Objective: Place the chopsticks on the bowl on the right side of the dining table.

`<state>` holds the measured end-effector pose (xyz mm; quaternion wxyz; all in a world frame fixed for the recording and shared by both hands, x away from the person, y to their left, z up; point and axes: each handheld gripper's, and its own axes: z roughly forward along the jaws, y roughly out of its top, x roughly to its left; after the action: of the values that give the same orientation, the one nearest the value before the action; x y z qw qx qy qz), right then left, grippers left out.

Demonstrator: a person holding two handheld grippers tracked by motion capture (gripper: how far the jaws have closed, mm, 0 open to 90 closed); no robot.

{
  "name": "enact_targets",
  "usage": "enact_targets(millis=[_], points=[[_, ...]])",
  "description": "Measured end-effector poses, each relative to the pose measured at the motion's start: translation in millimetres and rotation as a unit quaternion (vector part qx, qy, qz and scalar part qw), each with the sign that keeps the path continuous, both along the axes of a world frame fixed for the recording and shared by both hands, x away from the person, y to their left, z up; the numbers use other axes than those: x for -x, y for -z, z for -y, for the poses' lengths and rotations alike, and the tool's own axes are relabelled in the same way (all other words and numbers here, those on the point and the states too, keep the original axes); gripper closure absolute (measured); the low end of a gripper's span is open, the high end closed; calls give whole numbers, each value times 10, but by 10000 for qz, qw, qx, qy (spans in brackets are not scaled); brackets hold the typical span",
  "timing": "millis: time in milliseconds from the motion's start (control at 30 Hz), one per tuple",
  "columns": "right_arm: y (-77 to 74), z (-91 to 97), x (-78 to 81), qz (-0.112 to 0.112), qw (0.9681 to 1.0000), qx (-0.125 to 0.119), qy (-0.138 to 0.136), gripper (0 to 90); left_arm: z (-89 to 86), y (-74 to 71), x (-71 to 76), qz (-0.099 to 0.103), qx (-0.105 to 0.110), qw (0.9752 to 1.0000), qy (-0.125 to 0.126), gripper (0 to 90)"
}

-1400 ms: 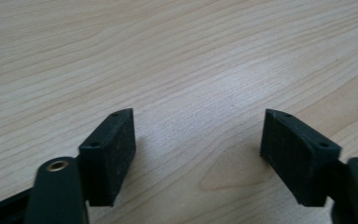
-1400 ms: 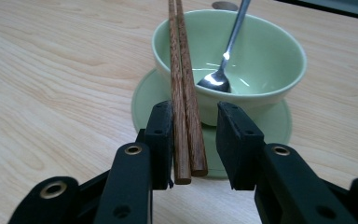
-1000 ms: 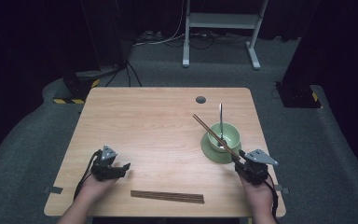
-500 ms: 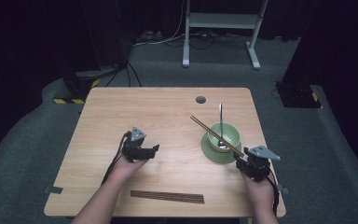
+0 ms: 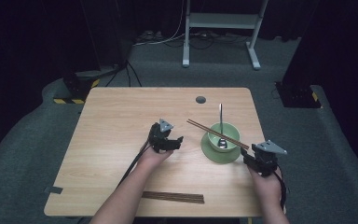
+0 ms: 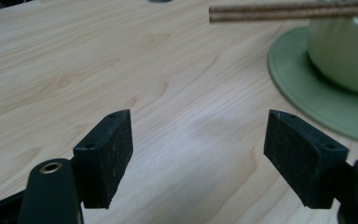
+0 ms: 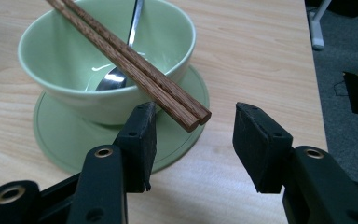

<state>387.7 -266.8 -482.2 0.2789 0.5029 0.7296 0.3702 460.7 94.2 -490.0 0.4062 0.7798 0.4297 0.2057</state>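
Note:
A pale green bowl (image 5: 223, 135) stands on a green saucer (image 5: 213, 154) at the table's right, with a metal spoon (image 5: 220, 119) leaning in it. A pair of brown chopsticks (image 5: 216, 133) lies across the bowl's rim. Their near ends (image 7: 193, 114) stick out between the jaws of my right gripper (image 7: 196, 112), which have just been opening; no pad presses on them. My right gripper (image 5: 246, 156) sits just right of the saucer. My left gripper (image 5: 178, 141) hovers left of the saucer (image 6: 317, 93), open and empty (image 6: 200, 126).
A second pair of brown chopsticks (image 5: 172, 197) lies near the table's front edge. A dark round grommet (image 5: 200, 99) sits at the back of the wooden table (image 5: 116, 116). Beyond the table are black boxes and a white metal frame (image 5: 219, 21) on grey floor.
My left hand has travelled from the front left to the middle, close to the saucer. My right gripper has opened off the chopsticks' ends and drawn back slightly to the right.

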Motion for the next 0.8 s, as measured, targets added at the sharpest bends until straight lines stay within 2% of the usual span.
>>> enact_targets(millis=[233, 533, 567, 800], points=[[-66, 15, -137, 35, 9999, 129, -74, 519, 128, -40, -154, 64, 262, 9996, -97, 284], [-105, 62, -254, 27, 9998, 208, -20, 533, 318, -63, -211, 96, 331, 9994, 45, 291], [-98, 64, -275, -10, 9997, 243, 20, 539, 389, -73, -207, 126, 297, 9994, 120, 288], [-94, 46, -373, -44, 9994, 336, -18, 539, 496, -61, -216, 145, 238, 9995, 127, 270]])
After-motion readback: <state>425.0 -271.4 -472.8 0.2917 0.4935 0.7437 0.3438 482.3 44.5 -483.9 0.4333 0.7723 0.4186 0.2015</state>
